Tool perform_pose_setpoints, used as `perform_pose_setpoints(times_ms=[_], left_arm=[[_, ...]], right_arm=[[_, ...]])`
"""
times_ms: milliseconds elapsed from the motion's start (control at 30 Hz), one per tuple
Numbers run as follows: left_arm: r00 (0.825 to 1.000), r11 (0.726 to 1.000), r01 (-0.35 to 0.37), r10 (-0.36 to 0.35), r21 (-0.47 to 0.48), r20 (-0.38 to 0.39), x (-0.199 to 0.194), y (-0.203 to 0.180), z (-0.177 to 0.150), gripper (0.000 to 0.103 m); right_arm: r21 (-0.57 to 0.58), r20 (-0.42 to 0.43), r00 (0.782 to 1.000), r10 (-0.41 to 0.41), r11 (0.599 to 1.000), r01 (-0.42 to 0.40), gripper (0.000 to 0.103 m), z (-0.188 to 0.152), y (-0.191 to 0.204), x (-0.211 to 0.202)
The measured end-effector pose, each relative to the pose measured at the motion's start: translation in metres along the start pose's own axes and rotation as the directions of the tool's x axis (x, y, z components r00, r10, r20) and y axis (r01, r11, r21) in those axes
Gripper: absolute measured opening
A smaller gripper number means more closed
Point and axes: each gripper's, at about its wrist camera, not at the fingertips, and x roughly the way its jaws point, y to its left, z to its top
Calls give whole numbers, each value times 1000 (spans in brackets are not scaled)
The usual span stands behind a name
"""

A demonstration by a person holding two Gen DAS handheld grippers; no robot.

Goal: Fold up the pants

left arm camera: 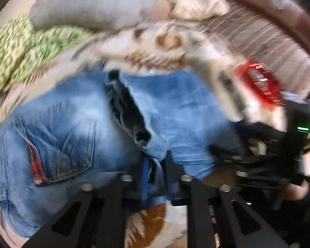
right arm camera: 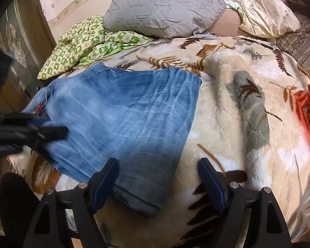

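Two round fisheye pictures, each with black corners and straight lines bowed near the rim. The left wrist view is heavily smeared by motion blur: the patterned blanket (left arm camera: 155, 41) and a red object (left arm camera: 258, 82) at the right streak into soft bands, and only the jeans (left arm camera: 72, 124) at centre left keep some stitching detail. The right wrist view is far sharper; the grey pillow (right arm camera: 165, 10) at the top shows crisp creases, though the left edge and a red shape at the far right blur. Light is soft, warm and even indoors, with a gentle shadow across the jeans' lower end.
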Motion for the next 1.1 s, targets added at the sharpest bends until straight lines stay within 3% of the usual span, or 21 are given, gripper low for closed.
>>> perform_pose_setpoints(times_ms=[67, 133, 233, 367, 433, 467, 533, 567, 733, 867, 1000, 1033, 1067, 1100], left_arm=[[1000, 999, -29, 29, 23, -5, -1, -2, -5, 13], [995, 996, -79, 81, 30, -63, 19, 9, -14, 13], [997, 998, -52, 51, -25, -52, 25, 23, -18, 15], [996, 997, -77, 77, 4, -39, 21, 17, -19, 19], [998, 998, -53, 52, -32, -23, 10, 20, -18, 34], [999, 998, -42, 41, -56, -11, 4, 22, -16, 53], [998, 994, -48, 53, -103, 45, -10, 27, -9, 79], [994, 991, -61, 71, -118, 78, -17, 32, -3, 83], [995, 976, -73, 86, -206, 54, -9, 53, 33, 83], [998, 960, -53, 58, -276, 10, 19, 63, 58, 83], [997, 946, -74, 65, -317, -39, 48, 67, 73, 82], [996, 946, -83, 69, -314, -53, 53, 66, 74, 73], [995, 946, -91, 73, -312, -70, 60, 65, 75, 64], [993, 948, -97, 71, -305, -96, 68, 65, 75, 40]], right_arm=[[4, 1, 1000, 5, 1000, -5, 82, 0, -2, 0], [4, -3, 1000, 9, 1000, -9, 82, 0, -3, 1], [-7, -3, 1000, 1, 1000, -1, 81, -1, -2, 1], [-6, -1, 1000, 1, 1000, -1, 81, -1, -2, 1], [-8, 2, 1000, -2, 1000, 2, 81, -2, -2, 1], [-8, 6, 1000, -1, 1000, 1, 81, -2, -2, 0], [-1, 16, 1000, 8, 1000, -8, 82, -2, -3, -3], [13, 21, 1000, 17, 1000, -17, 82, -2, -4, -7], [-23, 87, 996, 21, 1000, -19, 83, 13, -2, -25], [-77, 61, 998, -11, 997, 16, 83, 46, -4, -10], [-26, 17, 1000, 5, 1000, -4, 81, 70, -18, 15], [-17, 8, 1000, -2, 1000, 2, 78, 75, -21, 21], [-12, 1, 1000, -6, 1000, 6, 68, 77, -22, 26], [-7, -10, 1000, -3, 1000, 3, 60, 79, -24, 31]])
